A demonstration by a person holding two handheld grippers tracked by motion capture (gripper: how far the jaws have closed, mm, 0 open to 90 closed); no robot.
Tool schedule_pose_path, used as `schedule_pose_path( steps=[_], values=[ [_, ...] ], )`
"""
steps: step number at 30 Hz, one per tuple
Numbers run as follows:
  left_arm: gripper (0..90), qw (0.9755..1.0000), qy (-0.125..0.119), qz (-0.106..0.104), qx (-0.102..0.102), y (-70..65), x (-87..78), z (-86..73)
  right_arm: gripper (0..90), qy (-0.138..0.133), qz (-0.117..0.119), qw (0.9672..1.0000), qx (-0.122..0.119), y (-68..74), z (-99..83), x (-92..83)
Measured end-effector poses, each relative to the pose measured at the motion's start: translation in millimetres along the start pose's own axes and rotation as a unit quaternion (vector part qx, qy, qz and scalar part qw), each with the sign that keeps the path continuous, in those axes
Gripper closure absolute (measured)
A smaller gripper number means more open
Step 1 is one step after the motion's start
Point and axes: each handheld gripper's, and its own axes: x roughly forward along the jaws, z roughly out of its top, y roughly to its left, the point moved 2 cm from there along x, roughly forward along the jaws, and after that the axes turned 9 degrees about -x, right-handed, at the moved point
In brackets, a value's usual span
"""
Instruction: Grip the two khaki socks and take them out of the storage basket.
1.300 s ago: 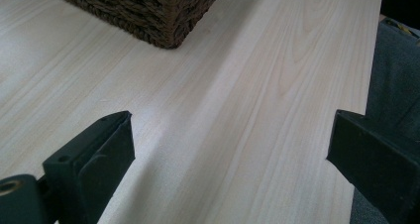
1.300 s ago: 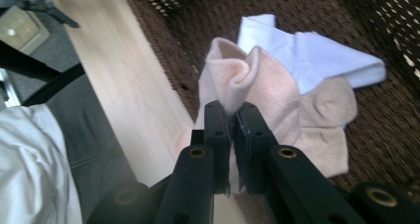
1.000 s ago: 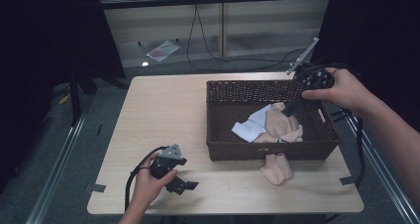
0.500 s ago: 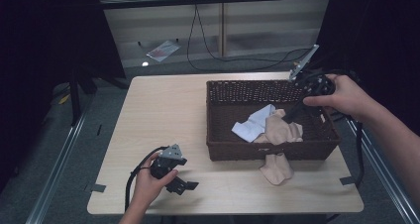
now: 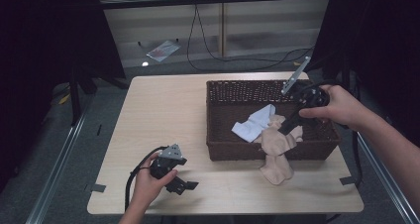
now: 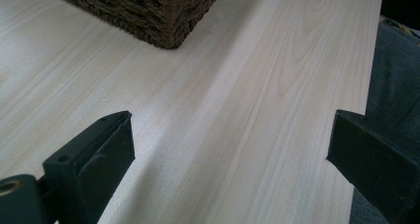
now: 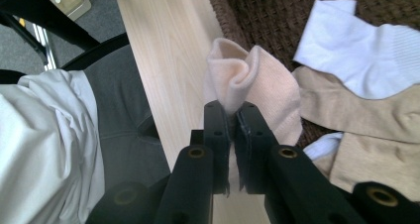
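Observation:
A dark wicker basket [image 5: 223,149] stands on the right half of the table. My right gripper [image 5: 286,129] reaches into it from the right, shut on a pale pink sock [image 5: 275,157] that drapes over the basket's near rim onto the tabletop. In the right gripper view the jaws [image 7: 230,107] pinch a fold of that pink sock [image 7: 257,80]; a white sock [image 7: 366,50] and a tan sock [image 7: 371,115] lie beside it in the basket. My left gripper [image 5: 182,184] rests low at the table's near left, open and holding nothing [image 6: 233,122].
The light wooden table [image 5: 163,115] is bare on its left half. A corner of the basket [image 6: 163,11] shows ahead of the left gripper. Cables [image 5: 208,45] and a paper [image 5: 161,50] lie on the floor beyond the table. A grey marker plate [image 5: 295,75] sticks up from the right gripper.
My right gripper has shifted slightly left and lower over the basket, still shut on the pink sock. The left gripper has not moved.

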Motion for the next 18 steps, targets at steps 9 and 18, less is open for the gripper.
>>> schedule_pose_path(
  steps=[9,18],
  values=[
    [3.9,1.0,0.002,0.0,-0.002,0.3,0.1,-0.2,84.8,0.008,0.01,0.9999,-0.007,4.0,-4.8,15.9],
    [3.9,1.0,0.004,0.0,-0.001,0.1,-0.2,-0.4,84.7,0.026,0.008,0.9994,-0.022,11.2,-11.5,39.7]
  ],
)
